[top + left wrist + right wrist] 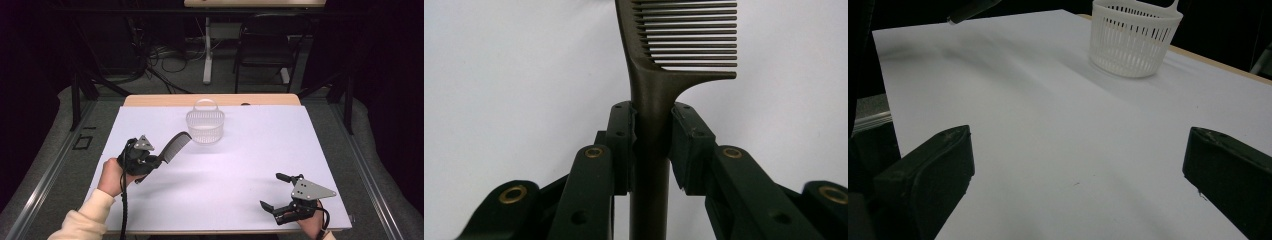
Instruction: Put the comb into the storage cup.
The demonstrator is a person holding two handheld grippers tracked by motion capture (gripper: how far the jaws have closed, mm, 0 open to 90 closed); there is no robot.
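Comb (651,100) tip cut off, L gripper (651,130).

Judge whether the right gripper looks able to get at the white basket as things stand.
Probably yes: the right gripper is open and holds nothing, and bare white table lies between it and the basket.

Dark brown comb (176,146), white slatted basket (205,127), white table (240,165)

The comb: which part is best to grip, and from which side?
Grip the comb by its plain, narrow handle, coming from the handle end along its length, pads on its two flat faces. The teeth are thin and give no firm hold. The left gripper holds it this way now, teeth pointing away.
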